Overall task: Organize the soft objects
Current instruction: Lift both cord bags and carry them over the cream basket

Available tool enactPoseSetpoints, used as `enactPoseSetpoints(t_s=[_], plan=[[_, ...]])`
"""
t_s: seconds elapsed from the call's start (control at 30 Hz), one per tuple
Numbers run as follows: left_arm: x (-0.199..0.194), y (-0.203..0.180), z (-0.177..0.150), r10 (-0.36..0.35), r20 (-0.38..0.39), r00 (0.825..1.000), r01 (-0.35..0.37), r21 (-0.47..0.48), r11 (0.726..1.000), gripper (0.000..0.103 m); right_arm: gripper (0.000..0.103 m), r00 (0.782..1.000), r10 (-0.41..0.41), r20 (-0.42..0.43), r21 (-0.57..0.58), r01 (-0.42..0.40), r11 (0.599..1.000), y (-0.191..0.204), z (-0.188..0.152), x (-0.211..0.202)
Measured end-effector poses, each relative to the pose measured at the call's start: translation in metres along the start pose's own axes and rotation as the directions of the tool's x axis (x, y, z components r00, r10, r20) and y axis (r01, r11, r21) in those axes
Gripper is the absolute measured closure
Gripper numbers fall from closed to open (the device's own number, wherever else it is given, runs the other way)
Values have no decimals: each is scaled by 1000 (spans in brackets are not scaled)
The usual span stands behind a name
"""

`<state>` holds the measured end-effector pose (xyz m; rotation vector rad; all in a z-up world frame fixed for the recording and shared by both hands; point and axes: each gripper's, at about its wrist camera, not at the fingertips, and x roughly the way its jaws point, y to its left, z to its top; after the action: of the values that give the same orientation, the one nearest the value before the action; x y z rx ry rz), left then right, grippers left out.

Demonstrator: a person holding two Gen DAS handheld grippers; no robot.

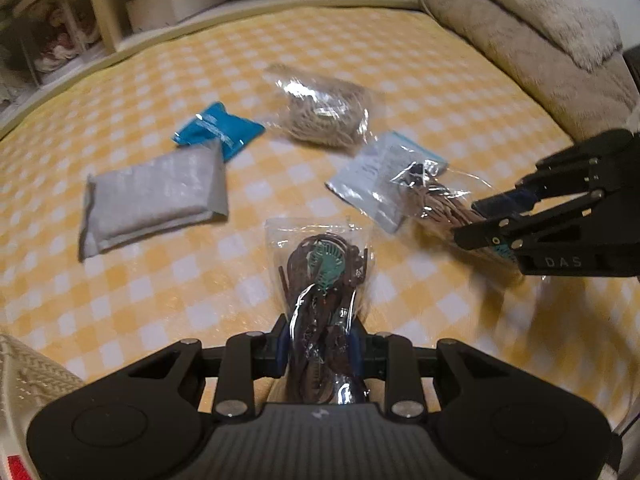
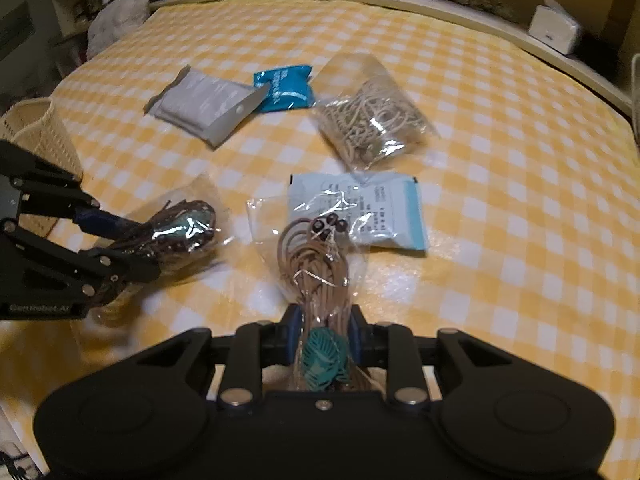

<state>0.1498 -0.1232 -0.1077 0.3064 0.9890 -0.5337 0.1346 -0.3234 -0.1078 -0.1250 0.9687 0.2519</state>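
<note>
Left gripper [image 1: 320, 344] pinches dark cord bag [image 1: 320, 280]; right gripper [image 2: 322, 336] clamps tan cord bag [image 2: 316, 268]. Film's probably slippery; grab the bundle.

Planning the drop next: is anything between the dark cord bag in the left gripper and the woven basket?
Nothing visible. The left gripper is shut on the dark cord bag, and the woven basket stands right behind it. Only bare checked cloth shows around them; the other packets lie farther off.
</note>
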Motion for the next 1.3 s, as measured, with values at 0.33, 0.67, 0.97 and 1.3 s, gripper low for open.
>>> enactPoseSetpoints(t_s=[0.33, 0.67, 0.97, 1.3], plan=[[-49, 13, 10, 39, 130, 991, -30, -72, 997, 73, 77, 991, -60, 116, 108, 47, 993, 0, 13, -38], [-108, 34, 10, 103, 222, 970, -76, -127, 989, 73, 77, 958, -98, 269, 133, 64, 989, 38, 34, -93], [-147, 81, -12, 161, 258, 953, -110, -202, 973, 73, 77, 939, -87, 333, 117, 50, 992, 98, 57, -106], [-172, 143, -37, 217, 240, 946, -146, -281, 949, 73, 77, 938, 8, 345, 55, -29, 998, 173, 83, -99]])
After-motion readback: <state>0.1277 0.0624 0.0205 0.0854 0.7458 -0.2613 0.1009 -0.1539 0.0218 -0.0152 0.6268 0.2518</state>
